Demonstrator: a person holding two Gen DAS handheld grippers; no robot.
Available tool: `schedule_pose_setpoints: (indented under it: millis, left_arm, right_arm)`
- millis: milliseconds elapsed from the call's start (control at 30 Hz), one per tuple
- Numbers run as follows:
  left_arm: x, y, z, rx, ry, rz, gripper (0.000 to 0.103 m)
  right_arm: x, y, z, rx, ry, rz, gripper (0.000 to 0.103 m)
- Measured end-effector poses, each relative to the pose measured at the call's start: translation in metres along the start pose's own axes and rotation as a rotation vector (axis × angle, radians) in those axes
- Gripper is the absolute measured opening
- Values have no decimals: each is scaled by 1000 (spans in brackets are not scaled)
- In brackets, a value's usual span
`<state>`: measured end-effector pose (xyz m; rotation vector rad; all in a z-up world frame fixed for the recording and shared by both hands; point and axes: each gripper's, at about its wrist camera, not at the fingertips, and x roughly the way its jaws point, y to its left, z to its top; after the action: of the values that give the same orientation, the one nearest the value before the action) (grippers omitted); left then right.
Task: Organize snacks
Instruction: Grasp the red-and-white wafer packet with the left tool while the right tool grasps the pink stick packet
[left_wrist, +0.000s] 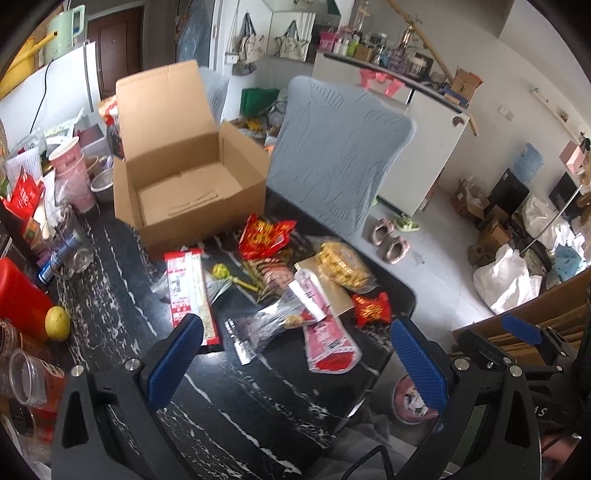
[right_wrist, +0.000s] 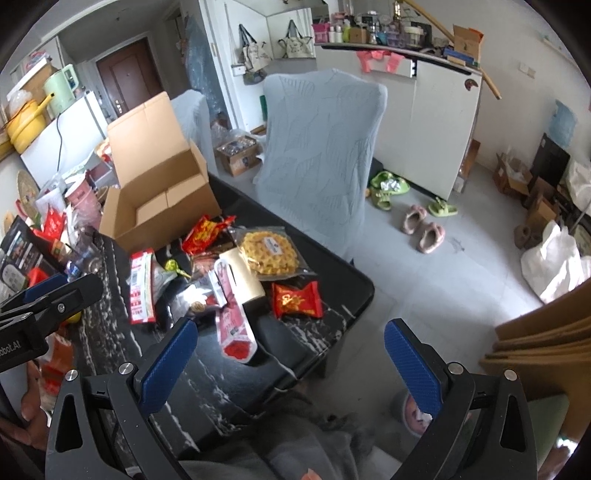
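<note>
- I see left hand-held gripper (left_wrist: 295, 354) and right hand-held gripper (right_wrist: 291, 358) both spread, empty, above bare near tabletop (left_wrist: 236, 402).
- Snack packets (left_wrist: 295, 280) cluster mid-tabletop; red packet (right_wrist: 297, 300) near right edge.
- Cardboard box (left_wrist: 184, 184) open behind.

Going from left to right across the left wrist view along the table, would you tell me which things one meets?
Red container → yellow lemon → long red-and-white packet → silver foil packet → small red candy packet, near the table's right edge.
</note>
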<state>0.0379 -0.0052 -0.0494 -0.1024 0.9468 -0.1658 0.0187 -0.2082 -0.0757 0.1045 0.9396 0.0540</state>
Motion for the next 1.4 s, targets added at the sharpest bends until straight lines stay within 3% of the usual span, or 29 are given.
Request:
schedule_pose_setpoints:
  millis: [667,1067,1333,1400]
  left_arm:
    - [111,81,7,-114,142,212,103]
    - [174,110,18,-86,222,295,102]
    - [193,125,6,-122,280,280,93]
    - [195,127,5,-134,284,270,87]
  right_arm:
    - [127,35,-7,-131,185,115,100]
    - [171,49,-4,-186,265,134,98]
    - [189,61,-11,-202,314,141,96]
    - [193,65,-13,-211,325,143,96]
